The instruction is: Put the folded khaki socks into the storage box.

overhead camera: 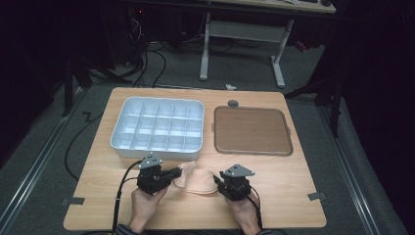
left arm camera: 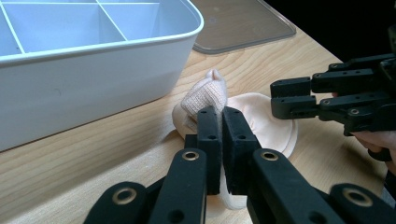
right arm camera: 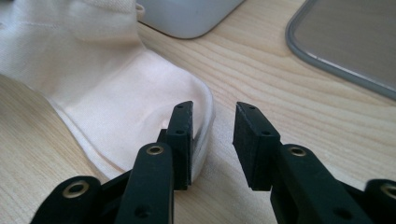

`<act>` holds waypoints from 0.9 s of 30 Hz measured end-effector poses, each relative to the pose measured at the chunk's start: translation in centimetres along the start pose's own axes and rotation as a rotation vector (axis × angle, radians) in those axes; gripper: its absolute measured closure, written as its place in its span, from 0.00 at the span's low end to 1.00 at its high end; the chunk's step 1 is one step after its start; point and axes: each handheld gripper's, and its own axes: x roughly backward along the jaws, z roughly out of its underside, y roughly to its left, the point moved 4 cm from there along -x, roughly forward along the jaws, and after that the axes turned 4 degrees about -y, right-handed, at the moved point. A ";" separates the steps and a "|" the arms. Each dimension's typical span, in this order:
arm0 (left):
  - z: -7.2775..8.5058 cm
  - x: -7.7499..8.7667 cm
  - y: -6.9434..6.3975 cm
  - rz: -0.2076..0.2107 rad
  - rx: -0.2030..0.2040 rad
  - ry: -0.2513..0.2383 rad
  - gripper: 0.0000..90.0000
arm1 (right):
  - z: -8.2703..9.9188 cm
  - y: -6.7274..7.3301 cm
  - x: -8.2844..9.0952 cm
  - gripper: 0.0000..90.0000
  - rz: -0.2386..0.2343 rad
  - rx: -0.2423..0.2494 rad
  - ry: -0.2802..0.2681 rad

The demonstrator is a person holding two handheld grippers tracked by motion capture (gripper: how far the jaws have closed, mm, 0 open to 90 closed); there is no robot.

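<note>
**Sock pinched at one end, freed at the other**

The peach sock (overhead camera: 195, 179) lay on the wooden table (overhead camera: 293, 191), just in front of the white divided tray (overhead camera: 159, 126) and between the two grippers. The left gripper (left arm camera: 218, 122) had its jaws pressed together on a bunched fold of the sock. The right gripper (right arm camera: 212, 135) stood with its jaws parted at the sock's rounded edge, one pad against the fabric, nothing clamped between them. A brown lid (overhead camera: 252, 130) lay flat to the tray's right, well apart from the sock. Nothing blocked either gripper. Beyond the table were grey carpet, loose black cables (overhead camera: 147, 63) and the white legs of a desk (overhead camera: 242, 36) in a dark room.
</note>
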 end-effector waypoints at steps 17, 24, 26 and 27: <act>-0.5 -0.4 -1.0 0.038 -0.023 -0.002 0.97 | 0.6 0.3 -1.5 0.94 -0.038 0.001 0.039; -0.3 -1.0 -1.1 0.040 -0.032 0.027 0.97 | 0.2 0.8 -2.1 0.94 -0.054 0.029 0.037; -0.3 -1.3 -1.1 0.039 -0.032 0.031 0.97 | 0.0 1.0 -2.3 0.94 -0.056 0.047 0.039; -0.3 -1.4 -1.2 0.042 -0.035 0.033 0.97 | 0.0 1.1 -2.4 0.94 -0.060 0.051 0.039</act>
